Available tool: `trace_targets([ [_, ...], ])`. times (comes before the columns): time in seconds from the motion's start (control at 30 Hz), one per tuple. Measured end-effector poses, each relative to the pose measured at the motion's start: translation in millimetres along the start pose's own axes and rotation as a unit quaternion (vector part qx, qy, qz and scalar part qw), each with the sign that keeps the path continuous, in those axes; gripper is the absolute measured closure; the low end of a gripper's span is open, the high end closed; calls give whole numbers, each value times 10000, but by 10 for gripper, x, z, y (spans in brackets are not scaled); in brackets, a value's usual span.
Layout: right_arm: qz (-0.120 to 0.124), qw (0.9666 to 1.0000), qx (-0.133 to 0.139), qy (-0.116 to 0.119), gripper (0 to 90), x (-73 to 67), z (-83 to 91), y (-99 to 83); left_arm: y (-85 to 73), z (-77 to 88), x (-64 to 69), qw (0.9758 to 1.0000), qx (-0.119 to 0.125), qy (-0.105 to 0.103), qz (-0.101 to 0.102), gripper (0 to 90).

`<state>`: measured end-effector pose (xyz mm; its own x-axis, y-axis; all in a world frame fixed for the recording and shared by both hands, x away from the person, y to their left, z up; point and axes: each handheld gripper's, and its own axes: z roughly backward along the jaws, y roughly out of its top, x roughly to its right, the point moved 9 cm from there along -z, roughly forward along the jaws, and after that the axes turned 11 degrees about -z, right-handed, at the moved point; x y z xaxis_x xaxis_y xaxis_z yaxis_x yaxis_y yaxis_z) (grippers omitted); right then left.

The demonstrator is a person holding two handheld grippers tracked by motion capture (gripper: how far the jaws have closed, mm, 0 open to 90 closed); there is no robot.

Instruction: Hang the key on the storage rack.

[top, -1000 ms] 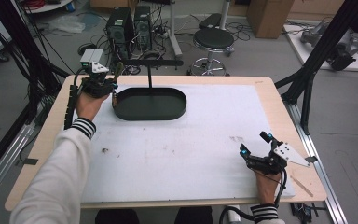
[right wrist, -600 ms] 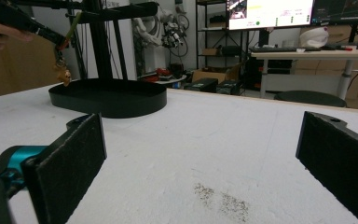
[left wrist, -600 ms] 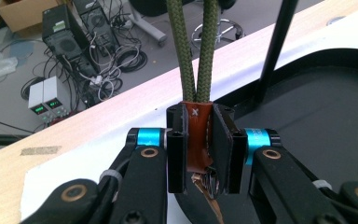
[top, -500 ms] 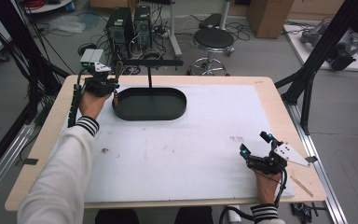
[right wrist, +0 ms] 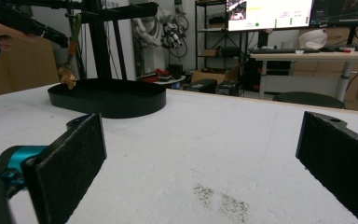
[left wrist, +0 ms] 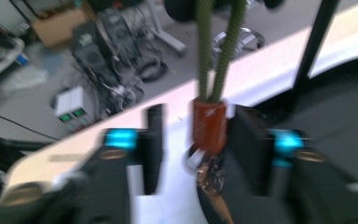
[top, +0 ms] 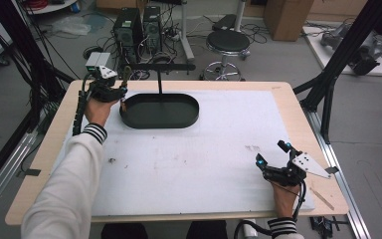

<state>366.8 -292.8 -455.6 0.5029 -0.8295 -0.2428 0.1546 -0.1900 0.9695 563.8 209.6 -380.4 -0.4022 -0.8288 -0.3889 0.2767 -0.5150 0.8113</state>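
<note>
The keychain [left wrist: 208, 126] hangs from the crossbar of the stand [top: 160, 66] at the table's [top: 278, 89] far left, about eleven o'clock in the high view, over the left end of the black oval tray [top: 159, 110]. It is a doubled olive-green cord that runs down into a rust-brown sleeve, with small metal bits dangling below; in the right gripper view it shows as a thin green loop with a tan lump at its foot, just above the tray's rim. The left gripper [left wrist: 193, 140] sits around the sleeve with its jaws just opened: the sleeve lies between them, nearer the right jaw, with a clear gap to the left one. The picture is blurred, so contact on the right side cannot be told. The right gripper [top: 273, 153] rests at five o'clock on the white mat [top: 204, 164], jaws wide apart, holding nothing.
</note>
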Motion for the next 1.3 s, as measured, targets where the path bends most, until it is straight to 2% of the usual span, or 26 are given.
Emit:
trace_targets([
  [0.03,-16,10000,7,1,5,-4,0,1,0,0,0,10000,0,0,0,422],
  [0.1,-4,10000,-3,-7,5,-3,0,-2,37,72,5,9993,291,-212,142,391],
  [0.17,56,10000,6,-13,5,-1,-3,1,60,171,36,9957,678,-586,226,282],
  [0.23,24,10000,1,-19,5,-3,-2,-1,42,295,66,9908,908,-888,465,194],
  [0.27,9,10000,-5,-31,5,-2,-1,-2,21,364,76,9880,1013,-1018,574,108],
  [0.3,9,10000,-5,-31,5,-2,-1,-2,-7,434,95,9852,1069,-1129,728,108],
  [0.33,45,10000,-9,-55,5,2,-6,-2,-57,541,132,9807,1115,-1376,829,66],
  [0.37,42,10000,-28,-60,5,-1,-9,-6,-87,606,149,9787,1179,-1461,829,51],
  [0.4,74,9999,-46,-79,5,0,-15,-9,-171,777,175,9768,1405,-1455,699,17],
  [0.43,60,9999,-75,-86,5,-6,-17,-13,-213,860,190,9756,1522,-1456,621,17],
  [0.5,79,9999,-80,-99,5,-6,-20,-15,-264,936,202,9752,1590,-1438,542,16],
  [0.53,72,9999,-71,-100,5,-6,-18,-13,-365,1075,230,9743,1693,-1418,446,17],
  [0.6,45,9999,-73,-110,5,-5,-13,-15,-455,1196,274,9700,1841,-1495,536,17],
  [0.63,45,9999,-73,-110,5,-5,-13,-15,-455,1196,274,9700,1841,-1495,536,17],
  [0.67,76,9999,-42,-111,5,-2,-15,-9,-505,1268,303,9672,1962,-1512,560,17],
  [0.73,91,9999,-46,-98,5,-6,-16,-11,-593,1365,343,9648,2082,-1499,570,17],
  [0.77,84,9999,-46,-92,5,-8,-16,-9,-629,1413,362,9621,2200,-1500,591,17],
  [0.87,64,9999,-53,-90,5,-10,-16,-11,-744,1511,410,9585,2371,-1459,612,17],
  [0.9,96,9999,-46,-92,5,-7,-15,-11,-787,1530,429,9588,2373,-1444,597,17],
  [0.93,96,9999,-46,-92,5,-7,-15,-11,-825,1549,448,9584,2390,-1436,609,17],
  [0.97,91,9999,-49,-95,5,-12,-13,-12,-861,1568,473,9569,2436,-1444,644,17],
  [1.03,102,9999,-26,-110,5,-12,-14,-10,-926,1590,524,9566,2444,-1451,635,17],
  [1.07,100,9999,-23,-115,5,-10,-14,-9,-966,1607,564,9548,2498,-1475,649,17],
  [1.13,79,9999,-25,-114,5,-11,-14,-10,-1060,1628,638,9534,2567,-1430,680,17],
  [1.2,87,9999,-25,-113,5,-10,-14,-9,-1095,1631,657,9530,2593,-1403,694,17],
  [1.3,87,9999,-25,-111,5,-9,-14,-9,-1200,1610,694,9557,2526,-1309,750,17],
])
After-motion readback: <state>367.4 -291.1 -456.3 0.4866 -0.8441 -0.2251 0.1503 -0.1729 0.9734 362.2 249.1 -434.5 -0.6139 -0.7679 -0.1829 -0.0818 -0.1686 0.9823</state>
